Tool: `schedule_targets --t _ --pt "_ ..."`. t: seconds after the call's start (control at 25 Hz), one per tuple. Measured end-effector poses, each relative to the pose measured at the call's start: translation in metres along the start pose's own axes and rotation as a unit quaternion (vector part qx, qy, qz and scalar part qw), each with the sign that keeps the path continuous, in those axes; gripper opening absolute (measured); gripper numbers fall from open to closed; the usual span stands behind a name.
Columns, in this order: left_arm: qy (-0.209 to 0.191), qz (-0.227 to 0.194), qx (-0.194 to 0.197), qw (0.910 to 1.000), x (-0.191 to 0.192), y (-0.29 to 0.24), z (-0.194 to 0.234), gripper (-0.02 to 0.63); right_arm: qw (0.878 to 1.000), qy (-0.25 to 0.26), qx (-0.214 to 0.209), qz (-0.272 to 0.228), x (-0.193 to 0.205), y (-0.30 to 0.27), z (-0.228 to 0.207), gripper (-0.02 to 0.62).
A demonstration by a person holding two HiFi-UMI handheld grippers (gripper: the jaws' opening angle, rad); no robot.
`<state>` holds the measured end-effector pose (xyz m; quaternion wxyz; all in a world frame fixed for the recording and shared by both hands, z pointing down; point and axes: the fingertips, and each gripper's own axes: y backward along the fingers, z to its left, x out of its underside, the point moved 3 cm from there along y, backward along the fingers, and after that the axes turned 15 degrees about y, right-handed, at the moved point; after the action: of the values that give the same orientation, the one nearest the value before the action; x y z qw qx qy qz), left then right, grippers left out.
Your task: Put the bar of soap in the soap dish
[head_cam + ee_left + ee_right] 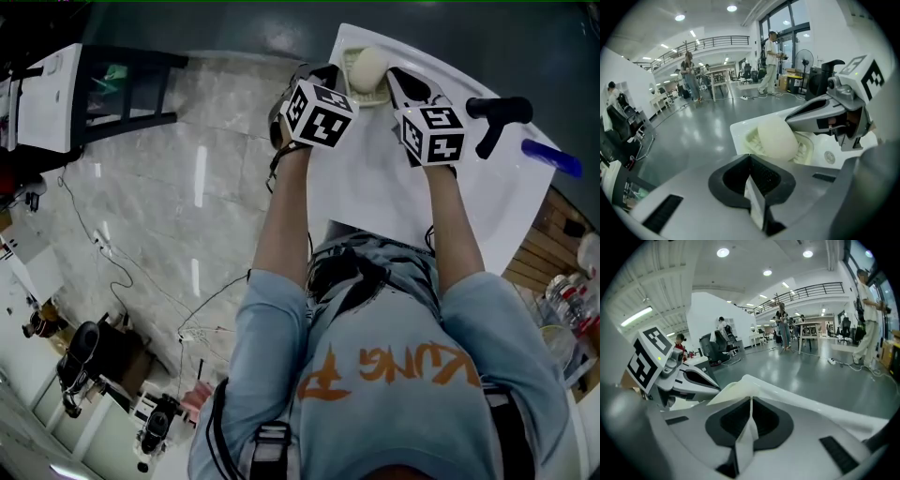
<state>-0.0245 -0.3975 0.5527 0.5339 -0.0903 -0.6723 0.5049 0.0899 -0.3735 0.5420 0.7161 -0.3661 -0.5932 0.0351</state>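
Observation:
A cream oval bar of soap (368, 67) lies on the pale ribbed soap dish (352, 91) at the far corner of a white sink top (394, 197). In the left gripper view the soap (777, 138) rests tilted on the dish (808, 151). My left gripper (334, 73) is shut and empty, just short of the dish's left side. My right gripper (397, 79) is shut too, its tips (790, 123) right against the soap's right side. In its own view the right gripper (751, 404) has a pale edge just ahead; the soap is mostly hidden there.
A black tap handle (497, 112) and a blue object (553, 157) sit at the sink top's right. Bottles stand on a wooden shelf (572, 300) further right. The sink top's edge drops to a tiled floor with cables (122, 272) on the left.

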Motion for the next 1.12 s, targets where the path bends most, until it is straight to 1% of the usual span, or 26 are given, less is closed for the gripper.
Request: schedule_targets --t 0.12,0.2,0.28,0.48,0.56,0.68,0.8,0.92,1.04,1.12 --pt "-0.021 0.005 -0.003 0.9998 -0.005 -0.003 0.002 0.020 0.998 0.053 0.002 0.033 -0.009 -0.006 -0.002 0.035" --pt "-0.019 0.001 -0.002 0.9998 -0.010 -0.004 0.004 0.020 0.996 0.070 -0.004 0.045 -0.010 -0.007 -0.002 0.035" --pt "-0.014 -0.005 0.005 0.9999 -0.014 -0.006 0.003 0.020 0.996 0.070 -0.006 0.049 -0.008 -0.006 -0.002 0.035" --pt "-0.019 -0.017 0.029 0.9993 -0.023 -0.004 -0.005 0.021 0.997 0.069 -0.008 0.043 -0.012 -0.001 0.002 0.037" --pt "-0.006 -0.029 0.022 0.9993 -0.025 0.005 -0.008 0.021 0.997 0.070 0.002 0.034 -0.017 0.007 0.001 0.035" --pt "0.040 -0.066 0.016 0.9969 -0.029 0.028 -0.010 0.021 0.999 0.051 0.018 0.002 -0.028 0.026 -0.001 0.035" --pt "0.077 -0.116 0.014 0.9901 -0.039 0.060 -0.012 0.020 0.998 0.034 0.035 -0.040 -0.046 0.048 -0.002 0.035" --pt "0.101 -0.174 0.009 0.9795 -0.047 0.102 -0.016 0.020 0.994 0.026 0.049 -0.094 -0.069 0.078 0.004 0.035" --pt "0.116 -0.231 0.005 0.9662 -0.051 0.151 -0.023 0.020 0.988 0.025 0.058 -0.143 -0.092 0.112 0.016 0.035" --pt "0.124 -0.273 0.014 0.9539 -0.053 0.184 -0.028 0.020 0.983 0.023 0.066 -0.171 -0.107 0.134 0.025 0.035"
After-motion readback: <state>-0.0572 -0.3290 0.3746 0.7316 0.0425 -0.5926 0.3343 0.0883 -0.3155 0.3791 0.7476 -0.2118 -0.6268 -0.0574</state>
